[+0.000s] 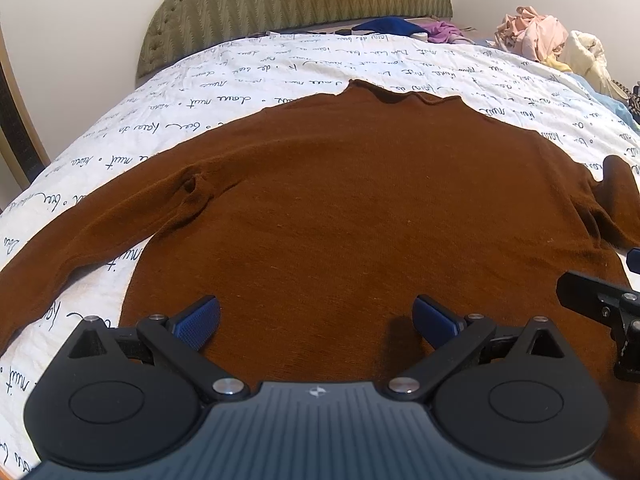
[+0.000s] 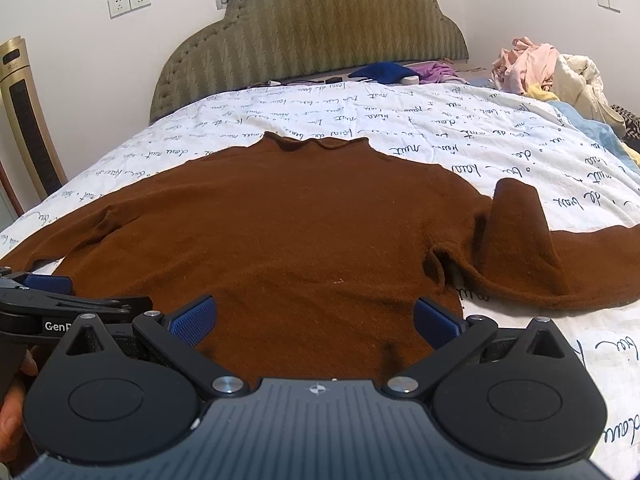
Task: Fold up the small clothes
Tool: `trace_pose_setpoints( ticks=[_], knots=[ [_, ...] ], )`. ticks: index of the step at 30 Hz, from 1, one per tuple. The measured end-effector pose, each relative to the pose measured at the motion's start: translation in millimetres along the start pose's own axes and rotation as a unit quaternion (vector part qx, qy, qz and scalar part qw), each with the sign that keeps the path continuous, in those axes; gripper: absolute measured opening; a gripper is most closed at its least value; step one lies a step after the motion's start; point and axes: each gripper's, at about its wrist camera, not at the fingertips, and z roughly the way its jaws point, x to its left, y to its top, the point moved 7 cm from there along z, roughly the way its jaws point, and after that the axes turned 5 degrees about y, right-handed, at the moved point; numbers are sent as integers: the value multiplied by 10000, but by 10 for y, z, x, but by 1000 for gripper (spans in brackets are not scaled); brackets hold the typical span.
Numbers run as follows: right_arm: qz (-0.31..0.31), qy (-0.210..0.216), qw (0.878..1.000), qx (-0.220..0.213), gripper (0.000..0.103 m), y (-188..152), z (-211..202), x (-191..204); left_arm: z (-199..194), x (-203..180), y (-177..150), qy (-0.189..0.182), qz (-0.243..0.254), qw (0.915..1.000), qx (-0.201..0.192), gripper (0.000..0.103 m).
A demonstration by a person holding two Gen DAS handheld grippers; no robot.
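Observation:
A brown long-sleeved sweater lies flat on the bed, collar toward the headboard, sleeves spread to both sides. It also shows in the right wrist view, where its right sleeve is bunched up into a raised fold. My left gripper is open and empty, low over the sweater's hem on the left half. My right gripper is open and empty over the hem on the right half. The right gripper's edge shows at the far right of the left wrist view; the left gripper shows at the left of the right wrist view.
The bed has a white cover with black script and a green padded headboard. A pile of pink and cream clothes lies at the back right, blue and purple items by the headboard. A gold appliance stands at left.

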Motion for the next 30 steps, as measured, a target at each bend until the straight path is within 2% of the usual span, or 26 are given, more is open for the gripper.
trace_pose_setpoints(
  ticks=[9, 26, 30],
  knots=[
    [152, 300, 9994, -19, 103, 0, -14, -22, 16, -26, -6, 37, 28, 10000, 16, 103],
    [173, 162, 9997, -98, 103, -19, -43, -155, 92, -177, 3, -16, 159, 9998, 142, 103],
    [274, 253, 9991, -176, 103, -12, -75, -225, 99, -224, 13, -17, 192, 9997, 158, 103]
  ],
)
